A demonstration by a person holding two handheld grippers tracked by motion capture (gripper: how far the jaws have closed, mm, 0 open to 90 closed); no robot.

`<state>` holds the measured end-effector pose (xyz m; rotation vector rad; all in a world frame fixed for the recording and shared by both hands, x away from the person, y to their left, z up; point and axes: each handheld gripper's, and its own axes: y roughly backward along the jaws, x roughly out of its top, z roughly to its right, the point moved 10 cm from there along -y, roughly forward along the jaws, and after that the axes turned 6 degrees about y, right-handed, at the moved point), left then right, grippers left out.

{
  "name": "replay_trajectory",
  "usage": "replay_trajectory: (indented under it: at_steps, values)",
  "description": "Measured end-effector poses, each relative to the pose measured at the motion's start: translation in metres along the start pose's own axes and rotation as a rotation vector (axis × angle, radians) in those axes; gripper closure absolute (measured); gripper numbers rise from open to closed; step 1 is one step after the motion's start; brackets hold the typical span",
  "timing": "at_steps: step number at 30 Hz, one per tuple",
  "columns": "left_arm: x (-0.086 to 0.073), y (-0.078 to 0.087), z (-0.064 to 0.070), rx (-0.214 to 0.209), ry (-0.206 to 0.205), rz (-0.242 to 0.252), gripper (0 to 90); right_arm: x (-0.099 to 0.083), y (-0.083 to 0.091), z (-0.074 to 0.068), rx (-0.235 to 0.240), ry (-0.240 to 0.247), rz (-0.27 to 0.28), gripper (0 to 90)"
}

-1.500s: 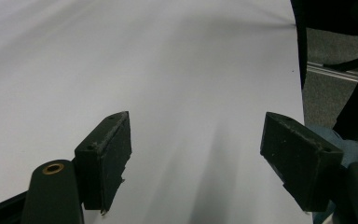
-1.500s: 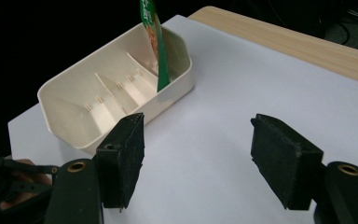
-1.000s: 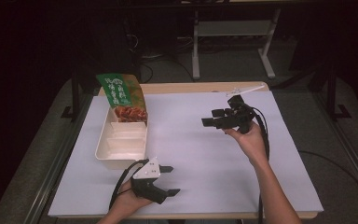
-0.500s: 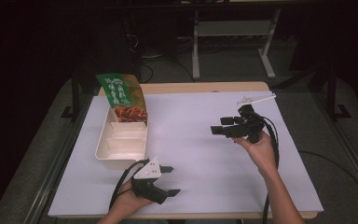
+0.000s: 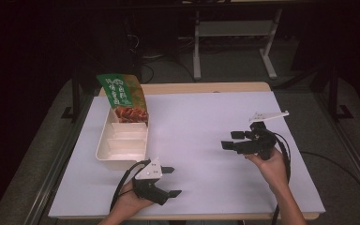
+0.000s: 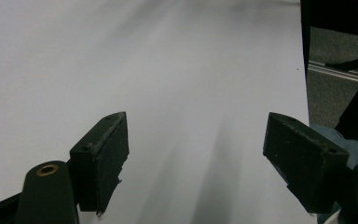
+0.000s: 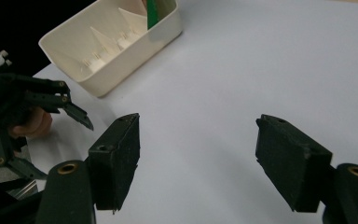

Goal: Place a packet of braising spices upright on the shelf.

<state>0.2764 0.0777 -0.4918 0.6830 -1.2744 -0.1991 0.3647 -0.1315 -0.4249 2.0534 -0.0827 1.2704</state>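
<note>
A cream divided tray (image 5: pixel 108 149) sits at the left of the white table, also seen from the right gripper view as the tray (image 7: pixel 93 70). A green snack packet (image 5: pixel 123 97) with a food picture stands in the tray's far compartment. My left gripper (image 5: pixel 171 182) rests low near the front edge, right of the tray's near end, open and empty. Its jaws stand wide apart over bare table in the left gripper view (image 6: pixel 196 154). My right gripper (image 5: pixel 231 140) is held at the right side, pointing left, open with nothing between the jaws (image 7: pixel 196 158).
The white table sheet (image 5: pixel 201 117) lies bare between the two grippers. A metal stand (image 5: pixel 234 42) and cables are on the floor behind the table. The left hand and its gripper (image 7: pixel 23 112) appear in the right gripper view near the tray's near end.
My right gripper has come down and back toward the person, from the far right middle to the near right. The left gripper has stayed still.
</note>
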Motion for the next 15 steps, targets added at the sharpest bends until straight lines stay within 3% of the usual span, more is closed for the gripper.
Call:
replay_trajectory:
  at_steps: [8, 13, 15]
  values:
    - [0.0, -0.001, 0.002, -0.003, 0.002, -0.001, 21.4, -0.029, 0.012, -0.003, -0.002, -0.029, 0.015, 28.8]
    - [0.001, -0.001, 0.002, 0.004, -0.004, 0.009, 21.3, -0.071, 0.015, -0.011, -0.029, -0.042, 0.054, 29.2]
    - [0.002, -0.001, 0.002, 0.007, -0.009, 0.016, 21.4, -0.089, 0.014, -0.013, -0.039, -0.063, 0.009, 29.0]
